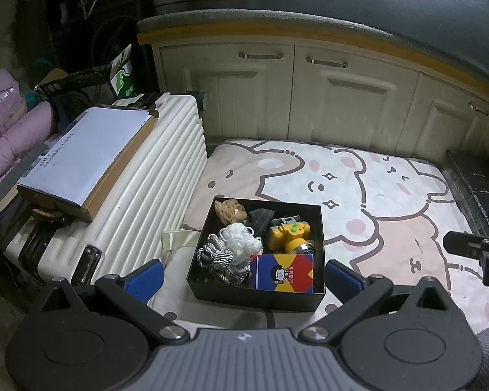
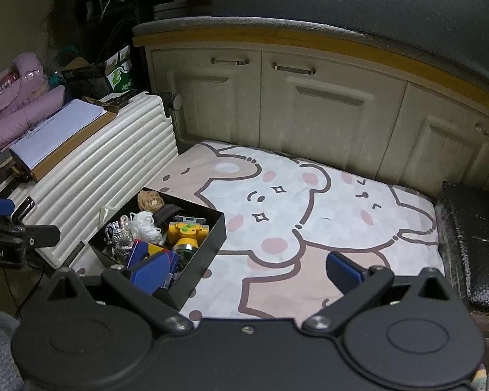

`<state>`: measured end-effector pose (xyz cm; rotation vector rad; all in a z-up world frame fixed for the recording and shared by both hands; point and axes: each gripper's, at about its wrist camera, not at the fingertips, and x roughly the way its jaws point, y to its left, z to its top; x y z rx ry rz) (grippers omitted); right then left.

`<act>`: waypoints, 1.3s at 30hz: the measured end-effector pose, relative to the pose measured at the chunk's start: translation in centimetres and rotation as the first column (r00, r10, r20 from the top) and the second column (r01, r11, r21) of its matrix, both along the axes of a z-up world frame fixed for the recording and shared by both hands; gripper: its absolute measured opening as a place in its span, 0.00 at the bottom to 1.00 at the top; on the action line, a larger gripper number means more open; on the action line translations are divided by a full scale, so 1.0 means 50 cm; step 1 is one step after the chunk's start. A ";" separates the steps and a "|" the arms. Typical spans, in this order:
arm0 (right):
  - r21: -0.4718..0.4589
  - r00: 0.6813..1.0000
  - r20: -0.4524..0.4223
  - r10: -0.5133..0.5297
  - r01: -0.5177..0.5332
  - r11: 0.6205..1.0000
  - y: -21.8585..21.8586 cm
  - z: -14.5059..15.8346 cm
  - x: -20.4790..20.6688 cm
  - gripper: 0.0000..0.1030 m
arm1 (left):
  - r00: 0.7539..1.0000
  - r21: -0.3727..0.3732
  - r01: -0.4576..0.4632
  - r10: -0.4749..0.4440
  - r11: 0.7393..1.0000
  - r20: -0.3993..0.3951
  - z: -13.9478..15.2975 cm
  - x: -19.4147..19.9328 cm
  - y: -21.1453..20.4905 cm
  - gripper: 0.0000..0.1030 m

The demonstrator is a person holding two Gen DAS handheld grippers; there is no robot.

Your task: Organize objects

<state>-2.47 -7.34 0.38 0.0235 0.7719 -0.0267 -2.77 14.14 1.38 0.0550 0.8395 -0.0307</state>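
A black open box (image 1: 319, 228) sits on a bear-print mat (image 1: 391, 202). Inside lie a yellow toy camera (image 1: 288, 235), a blue, red and yellow card pack (image 1: 282, 272), a white cord bundle (image 1: 241, 238), a grey braided cord (image 1: 220, 260), a tan scrunchie (image 1: 229, 211) and a dark piece (image 1: 260, 216). My left gripper (image 1: 244, 277) is open and empty, its jaws either side of the box's near end. My right gripper (image 2: 244, 270) is open and empty over the mat, right of the box (image 2: 212, 238); its left finger (image 2: 150, 270) overlaps the box's near corner.
A white ribbed suitcase (image 1: 153, 179) lies left of the box, with a cardboard box and papers (image 1: 84, 159) on top. Cream cabinet doors (image 1: 309, 97) stand behind the mat. A black cushion (image 2: 472, 244) is at the right. Pink quilted fabric (image 1: 6, 137) is far left.
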 end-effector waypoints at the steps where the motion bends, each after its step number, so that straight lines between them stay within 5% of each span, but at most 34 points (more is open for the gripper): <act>1: 0.001 1.000 0.000 0.000 0.000 1.000 0.000 0.000 0.000 1.00 | 1.000 -0.001 0.000 0.000 1.000 -0.001 0.000 0.001 0.000 1.00; 39: 0.016 1.000 -0.005 0.003 -0.003 1.000 -0.001 0.000 0.003 1.00 | 1.000 0.015 0.008 -0.008 1.000 -0.007 -0.005 0.003 0.000 1.00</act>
